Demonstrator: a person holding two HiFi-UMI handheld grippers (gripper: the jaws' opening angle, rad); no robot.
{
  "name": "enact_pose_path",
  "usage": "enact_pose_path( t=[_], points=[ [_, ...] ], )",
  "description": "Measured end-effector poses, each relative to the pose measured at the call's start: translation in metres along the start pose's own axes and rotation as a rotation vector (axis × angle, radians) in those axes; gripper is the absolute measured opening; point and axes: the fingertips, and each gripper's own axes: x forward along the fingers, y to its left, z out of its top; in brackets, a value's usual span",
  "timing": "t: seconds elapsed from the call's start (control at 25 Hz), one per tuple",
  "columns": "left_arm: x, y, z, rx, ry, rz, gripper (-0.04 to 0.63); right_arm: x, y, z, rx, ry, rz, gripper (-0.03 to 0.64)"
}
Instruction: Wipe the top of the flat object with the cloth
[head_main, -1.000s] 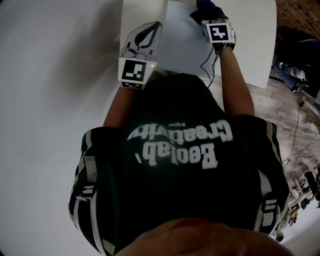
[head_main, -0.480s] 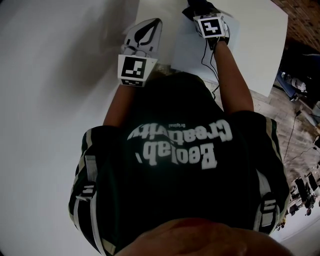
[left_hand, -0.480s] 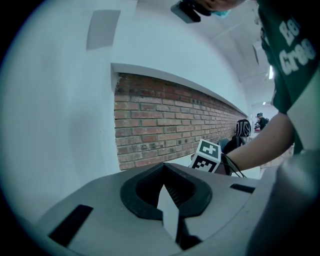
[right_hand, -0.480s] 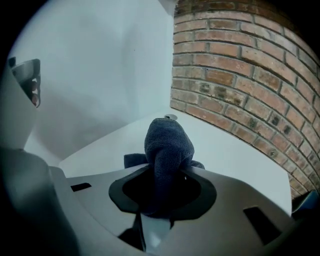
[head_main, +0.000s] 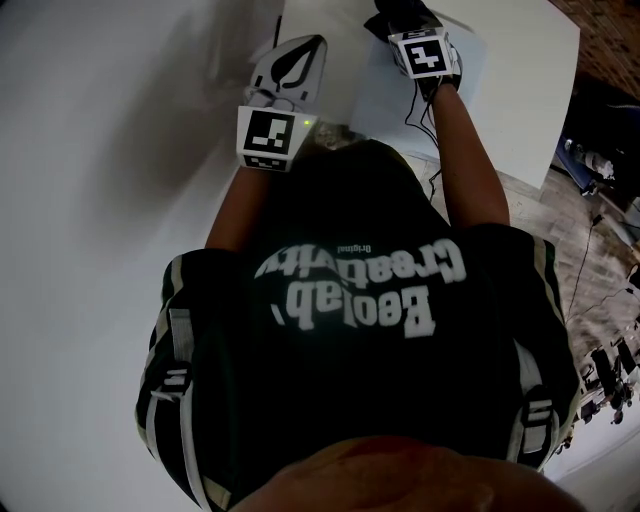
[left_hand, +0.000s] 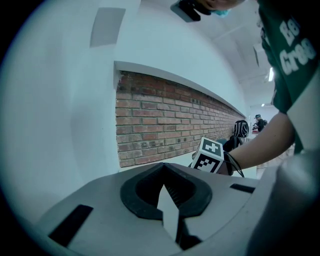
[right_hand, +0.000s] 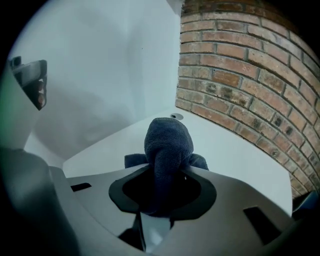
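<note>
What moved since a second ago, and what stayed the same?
The right gripper slid a little to the left across the flat object, carrying the dark cloth. Nothing was picked up or let go. The cloth stays pinched in its jaws. The left gripper stays shut and empty near the table's left edge.

The cloth (right_hand: 167, 142) is soft, nubbly dark-blue fabric; the worktop (head_main: 520, 80) looks smooth, matt white; the wall (right_hand: 240, 70) is rough brick.
</note>
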Motion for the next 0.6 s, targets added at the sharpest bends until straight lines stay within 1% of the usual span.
enact_pose_path(
  t=[0.24,0.36,0.6],
  points=[
    [0.000,-0.007,0.001,0.011,0.000,-0.053,0.001,-0.019,0.027,-0.018,0.031,-0.004,0.023,0.100],
    [0.002,-0.017,-0.004,0.021,-0.003,-0.095,0.000,-0.025,0.039,-0.034,0.048,-0.004,0.018,0.100],
    [-0.007,-0.030,-0.005,0.040,-0.013,-0.164,0.002,-0.043,0.069,-0.052,0.059,-0.002,0.017,0.100]
  ],
)
